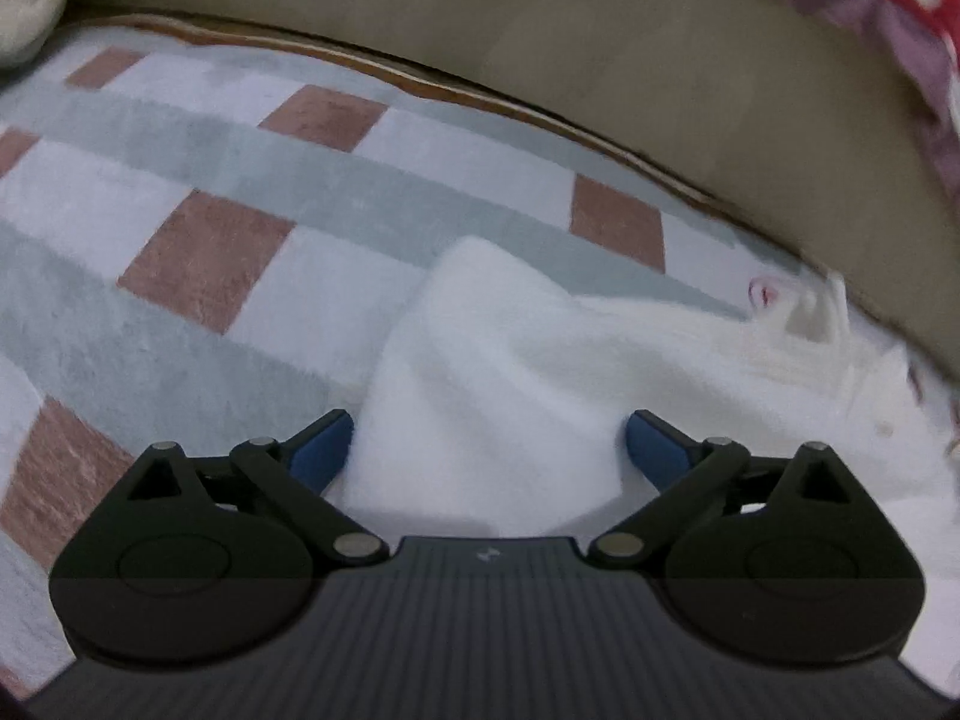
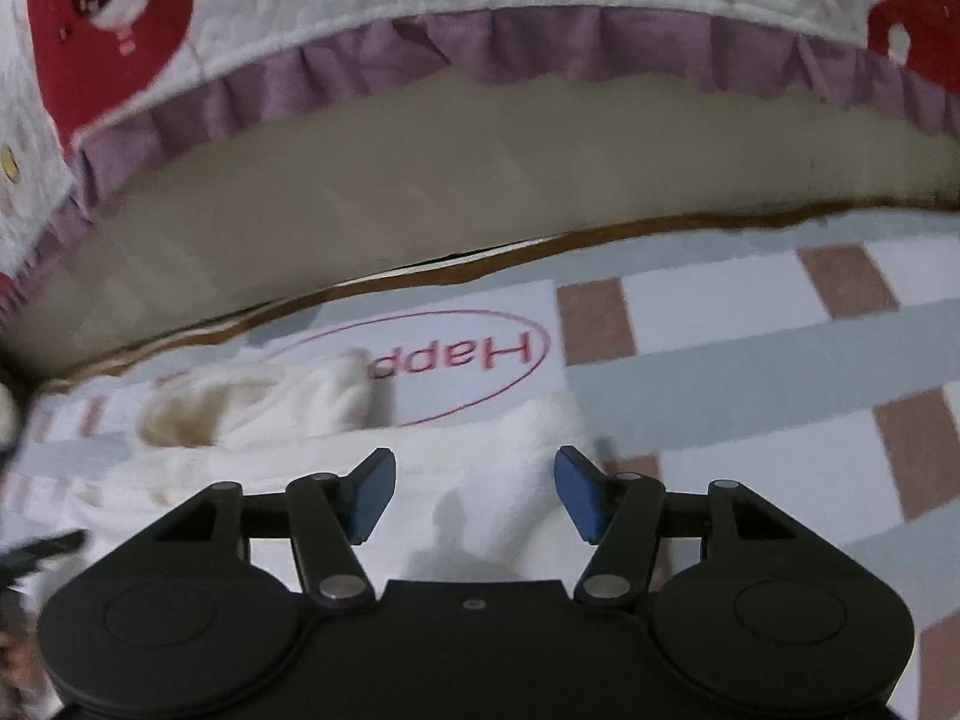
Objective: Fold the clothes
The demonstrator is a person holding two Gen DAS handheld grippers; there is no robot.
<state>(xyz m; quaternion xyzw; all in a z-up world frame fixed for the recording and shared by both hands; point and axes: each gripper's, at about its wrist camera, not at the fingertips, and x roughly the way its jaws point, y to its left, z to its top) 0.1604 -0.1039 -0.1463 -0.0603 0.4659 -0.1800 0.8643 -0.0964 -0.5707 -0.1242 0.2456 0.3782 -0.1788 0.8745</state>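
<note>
While both jaws stand spread wide, we see the white garment (image 1: 510, 372) filling the lower centre and right of the left wrist view, its folded corner rising between the 2 blue pads of the left gripper (image 1: 489, 450), which do not pinch it. It lies on a checked blanket (image 1: 198, 252) of pale grey, white and brown squares. Across the top runs a beige surface (image 1: 540, 36). From the right wrist view, the right gripper (image 2: 474, 495) hovers over the same white cloth (image 2: 480, 450) at lower centre, holding nothing. Upper left shows a quilt (image 2: 300, 0) with a purple frill (image 2: 420, 54); mid-frame, red lettering (image 2: 480, 354) inside an oval.
</note>
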